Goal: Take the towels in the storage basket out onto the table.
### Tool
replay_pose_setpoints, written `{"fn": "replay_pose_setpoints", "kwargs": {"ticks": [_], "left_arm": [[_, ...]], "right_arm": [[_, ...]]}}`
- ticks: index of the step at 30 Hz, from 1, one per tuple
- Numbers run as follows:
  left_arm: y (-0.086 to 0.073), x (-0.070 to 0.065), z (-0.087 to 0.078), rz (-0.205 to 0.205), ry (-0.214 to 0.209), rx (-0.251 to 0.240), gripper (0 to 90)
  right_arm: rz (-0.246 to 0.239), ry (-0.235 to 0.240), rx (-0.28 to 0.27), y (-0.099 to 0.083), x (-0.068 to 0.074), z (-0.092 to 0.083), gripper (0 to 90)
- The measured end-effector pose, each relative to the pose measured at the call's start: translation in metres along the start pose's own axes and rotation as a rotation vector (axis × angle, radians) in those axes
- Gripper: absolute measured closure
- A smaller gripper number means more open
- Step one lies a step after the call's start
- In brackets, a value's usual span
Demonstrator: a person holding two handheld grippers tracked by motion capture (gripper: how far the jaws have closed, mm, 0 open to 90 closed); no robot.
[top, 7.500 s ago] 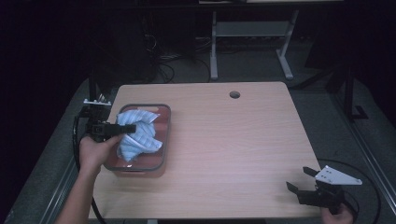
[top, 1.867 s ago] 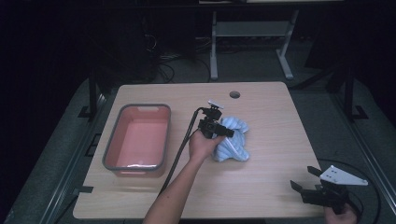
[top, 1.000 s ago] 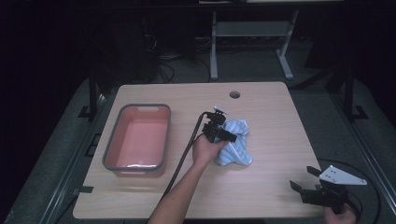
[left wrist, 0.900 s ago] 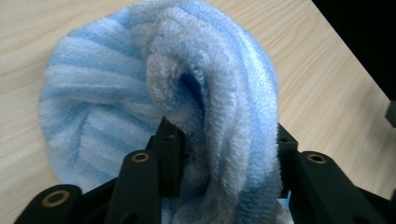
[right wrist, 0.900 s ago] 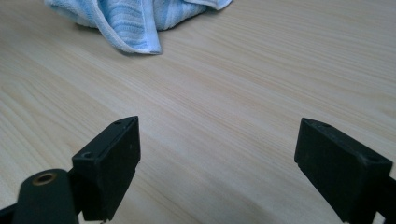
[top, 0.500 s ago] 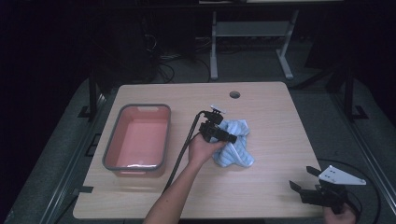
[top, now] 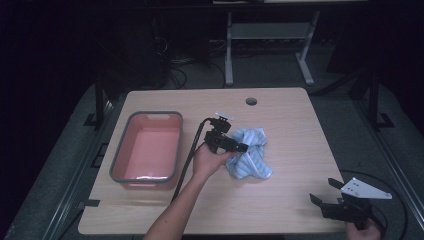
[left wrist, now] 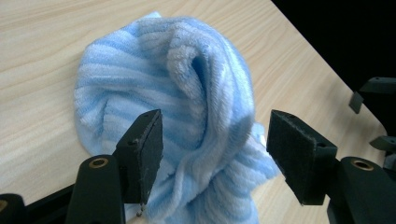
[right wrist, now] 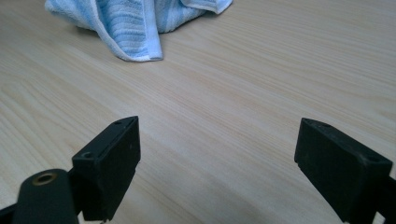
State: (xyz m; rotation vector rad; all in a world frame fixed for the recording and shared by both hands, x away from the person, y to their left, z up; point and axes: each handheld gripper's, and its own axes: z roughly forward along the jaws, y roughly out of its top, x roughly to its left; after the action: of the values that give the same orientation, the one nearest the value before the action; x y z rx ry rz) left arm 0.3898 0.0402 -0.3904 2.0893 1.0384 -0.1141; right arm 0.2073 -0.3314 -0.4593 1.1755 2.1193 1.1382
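**Two grippers open, towel loose between the left jaws**

Both grippers stand with jaws spread wide, gripping nothing. The left gripper [left wrist: 212, 158] straddles a rumpled blue striped towel [left wrist: 187, 107] lying on the wooden table [top: 290, 125]; neither pad presses it. Ahead of the right gripper [right wrist: 215, 163], well beyond its jaws, lies the towel's edge. A pink tray [top: 120, 155] sits behind the left gripper's hand.

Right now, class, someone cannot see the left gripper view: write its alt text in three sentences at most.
A crumpled blue striped towel lies on a light wooden table, bunched into a raised fold. The left gripper has its two black jaws open, one on each side of that fold. The table's edge runs along the right, with darkness beyond.
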Motion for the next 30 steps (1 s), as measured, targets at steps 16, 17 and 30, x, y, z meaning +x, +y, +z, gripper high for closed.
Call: {"fn": "replay_pose_setpoints", "kwargs": {"ticks": [16, 17, 30], "left_arm": [[-0.014, -0.003, -0.023, 0.041, 0.01, -0.009, 35.1], [-0.015, -0.002, -0.024, 0.044, 0.012, -0.008, 35.0], [-0.033, -0.001, -0.035, 0.051, -0.004, -0.004, 33.5]], "right_arm": [[0.002, -0.009, 0.009, 0.001, 0.0, 0.004, 13.8], [0.004, -0.01, 0.011, 0.001, 0.0, 0.004, 13.8], [-0.001, -0.015, 0.019, 0.0, 0.0, 0.004, 13.8]]}}
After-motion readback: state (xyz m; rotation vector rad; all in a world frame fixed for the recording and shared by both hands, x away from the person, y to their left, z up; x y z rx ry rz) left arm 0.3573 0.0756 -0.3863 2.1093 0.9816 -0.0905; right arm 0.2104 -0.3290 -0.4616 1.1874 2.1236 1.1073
